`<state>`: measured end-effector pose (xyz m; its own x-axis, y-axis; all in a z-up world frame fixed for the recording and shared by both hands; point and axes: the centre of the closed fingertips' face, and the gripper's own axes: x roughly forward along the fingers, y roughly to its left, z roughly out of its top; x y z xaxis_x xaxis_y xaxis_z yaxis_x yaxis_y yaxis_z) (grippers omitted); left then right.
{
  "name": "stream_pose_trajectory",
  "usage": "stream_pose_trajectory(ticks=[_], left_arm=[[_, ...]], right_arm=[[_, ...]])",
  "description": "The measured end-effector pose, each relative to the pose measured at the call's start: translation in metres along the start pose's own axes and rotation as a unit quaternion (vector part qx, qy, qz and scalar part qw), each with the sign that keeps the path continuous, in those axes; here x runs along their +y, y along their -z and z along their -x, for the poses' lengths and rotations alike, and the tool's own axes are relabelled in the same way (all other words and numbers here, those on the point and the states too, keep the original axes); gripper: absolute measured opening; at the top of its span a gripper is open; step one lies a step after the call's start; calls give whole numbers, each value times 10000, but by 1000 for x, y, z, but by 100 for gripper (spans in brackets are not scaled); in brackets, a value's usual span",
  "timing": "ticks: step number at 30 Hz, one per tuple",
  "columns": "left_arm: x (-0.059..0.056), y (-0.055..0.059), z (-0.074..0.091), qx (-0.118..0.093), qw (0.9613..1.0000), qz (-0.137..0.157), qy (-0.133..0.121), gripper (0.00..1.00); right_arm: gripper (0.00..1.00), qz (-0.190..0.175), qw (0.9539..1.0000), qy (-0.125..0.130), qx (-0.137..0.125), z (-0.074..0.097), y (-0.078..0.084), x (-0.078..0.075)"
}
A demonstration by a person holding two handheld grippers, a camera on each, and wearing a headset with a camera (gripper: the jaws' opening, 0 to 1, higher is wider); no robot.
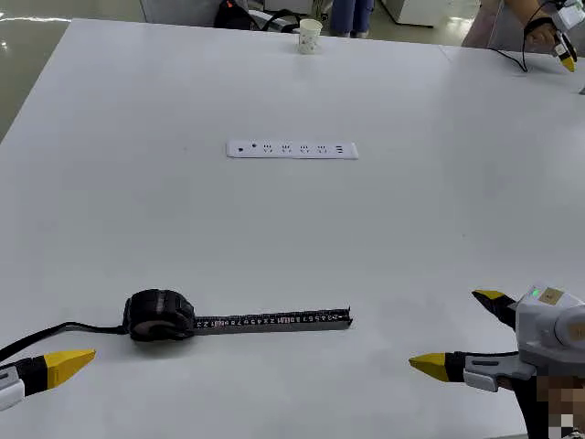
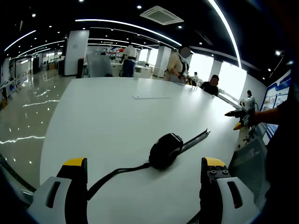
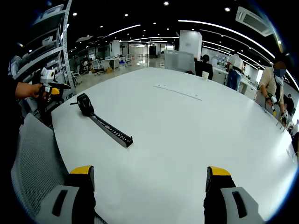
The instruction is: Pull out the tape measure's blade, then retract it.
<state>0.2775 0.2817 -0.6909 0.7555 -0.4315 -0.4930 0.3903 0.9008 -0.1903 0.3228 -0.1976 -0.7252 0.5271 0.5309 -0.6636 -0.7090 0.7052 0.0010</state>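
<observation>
Item: black tape measure [image 1: 159, 315], lying on the white desk [image 1: 411, 229] near its front edge. Blade [image 1: 274, 320] drawn out flat; markings too small to read. Wrist strap [image 1: 55, 332] trailing. Left gripper [image 2: 145, 162] and right gripper [image 3: 150, 170]: jaws spread, holding nothing, clear of it. Head view adds power strip [image 1: 292, 149], paper cup [image 1: 310, 36].

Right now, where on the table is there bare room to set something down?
Bare table lies between the power strip and the tape measure, and right of the blade up to the right gripper. Crowded along the tape measure, blade and strap.
</observation>
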Motion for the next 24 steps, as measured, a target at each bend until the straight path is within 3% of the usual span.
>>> stream_pose_trajectory(ticks=[2,3,6,12,17,19,24], left_arm=[[-1,2,2,-14,10000,-86,19,99],[0,9,2,126,9995,-304,20,99],[-1,29,1,469,9979,-439,91,99],[-4,41,1,627,9948,-778,220,99],[-4,36,0,585,9950,-773,242,99],[-3,33,-1,523,9956,-745,227,99],[-5,31,-3,531,9956,-736,237,99]], right_arm=[[99,43,10000,-12,56,2,7,-1],[99,43,9999,-11,97,3,12,-1],[99,-73,9998,-3,163,7,21,-2],[99,-3,9998,10,204,16,37,0],[99,-36,9997,-46,227,23,48,6],[99,-146,9998,-15,103,25,45,7],[99,-153,9997,-32,173,25,47,8]])
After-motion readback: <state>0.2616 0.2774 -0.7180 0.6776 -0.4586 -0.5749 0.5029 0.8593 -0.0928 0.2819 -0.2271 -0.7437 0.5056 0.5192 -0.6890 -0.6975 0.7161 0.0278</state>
